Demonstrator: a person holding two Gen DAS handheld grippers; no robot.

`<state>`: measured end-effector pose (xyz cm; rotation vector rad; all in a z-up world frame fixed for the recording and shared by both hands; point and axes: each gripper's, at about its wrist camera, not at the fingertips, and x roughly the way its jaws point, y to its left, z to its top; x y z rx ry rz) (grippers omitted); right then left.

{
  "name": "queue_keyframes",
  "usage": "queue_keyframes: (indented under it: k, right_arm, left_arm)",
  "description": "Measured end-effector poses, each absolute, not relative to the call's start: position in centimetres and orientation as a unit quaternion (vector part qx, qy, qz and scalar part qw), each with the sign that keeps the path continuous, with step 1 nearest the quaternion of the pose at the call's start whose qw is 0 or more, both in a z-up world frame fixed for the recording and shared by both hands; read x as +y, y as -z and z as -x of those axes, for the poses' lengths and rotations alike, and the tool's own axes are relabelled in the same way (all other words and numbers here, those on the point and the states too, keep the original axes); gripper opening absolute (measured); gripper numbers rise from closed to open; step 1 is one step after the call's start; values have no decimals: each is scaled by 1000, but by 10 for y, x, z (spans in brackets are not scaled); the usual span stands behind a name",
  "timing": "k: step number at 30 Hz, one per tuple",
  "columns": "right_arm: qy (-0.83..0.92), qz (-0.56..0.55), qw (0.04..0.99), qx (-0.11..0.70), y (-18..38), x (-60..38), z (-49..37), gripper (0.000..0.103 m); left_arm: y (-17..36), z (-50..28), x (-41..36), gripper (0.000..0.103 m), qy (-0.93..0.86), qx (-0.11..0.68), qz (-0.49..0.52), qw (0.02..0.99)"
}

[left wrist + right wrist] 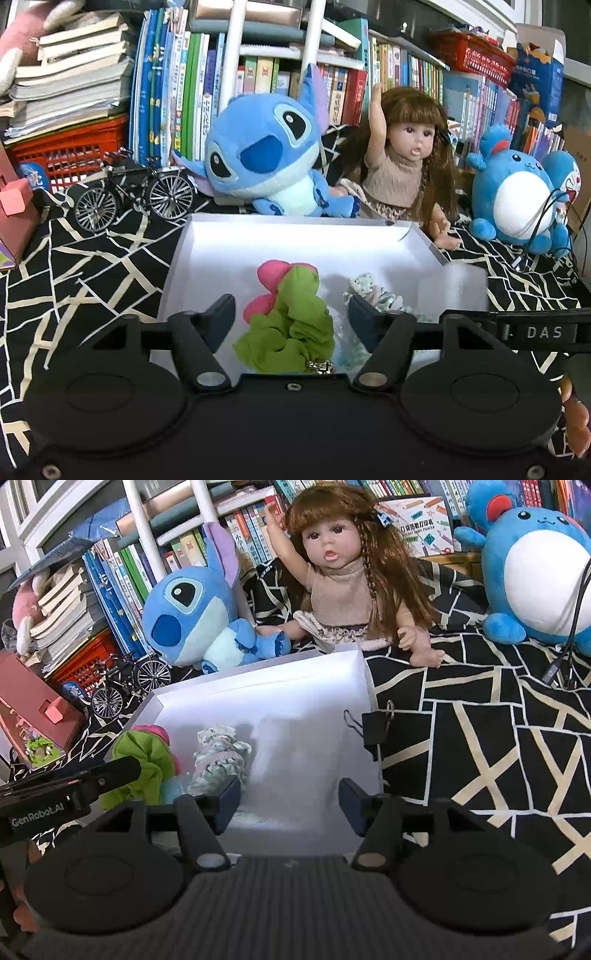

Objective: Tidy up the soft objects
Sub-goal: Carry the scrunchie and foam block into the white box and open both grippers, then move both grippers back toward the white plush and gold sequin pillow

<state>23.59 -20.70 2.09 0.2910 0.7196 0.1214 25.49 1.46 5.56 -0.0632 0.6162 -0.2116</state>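
Observation:
A shallow white tray (pixel 221 251) lies on the black-and-cream patterned cloth. In it are a green scrunchie (pixel 291 328), a pink scrunchie (pixel 271 275) behind it, and a pale patterned scrunchie (pixel 369 291) to the right. My left gripper (pixel 291 314) is open over the tray, and the green scrunchie lies loose between its fingers, not pressed by the pads. My right gripper (pixel 290 795) is open over bare tray (pixel 295 701). The pale scrunchie (pixel 221 753) sits just beyond its left fingertip. The green scrunchie (pixel 144 753) shows further left.
Behind the tray sit a blue alien plush (pixel 266 155), a long-haired doll (pixel 402 162) and a round blue plush (pixel 517 195). A model bicycle (pixel 136 192) stands left. A black binder clip (pixel 376 727) lies at the tray's right edge. Cables (pixel 569 657) and books line the back.

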Motion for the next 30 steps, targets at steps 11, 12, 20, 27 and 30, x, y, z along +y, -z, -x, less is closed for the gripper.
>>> queue_keyframes:
  k: [11, 12, 20, 27, 30]
  right_arm:
    - [-74, -134, 931, 331, -34, -207, -221, 82]
    - [-76, -133, 932, 330, -34, -207, -220, 83]
    - [-93, -130, 935, 318, -40, -207, -201, 86]
    - [-109, -118, 941, 298, -45, -203, -178, 88]
    - [-116, -112, 943, 291, -46, -200, -168, 89]
  left_arm:
    - [-66, -239, 23, 85, 87, 285, 36, 954]
    - [-66, -237, 23, 85, 87, 284, 37, 954]
    - [-67, -215, 31, 87, 85, 278, 42, 956]
    - [-69, -190, 39, 88, 86, 263, 60, 959]
    - [-69, -179, 39, 88, 86, 259, 59, 960]
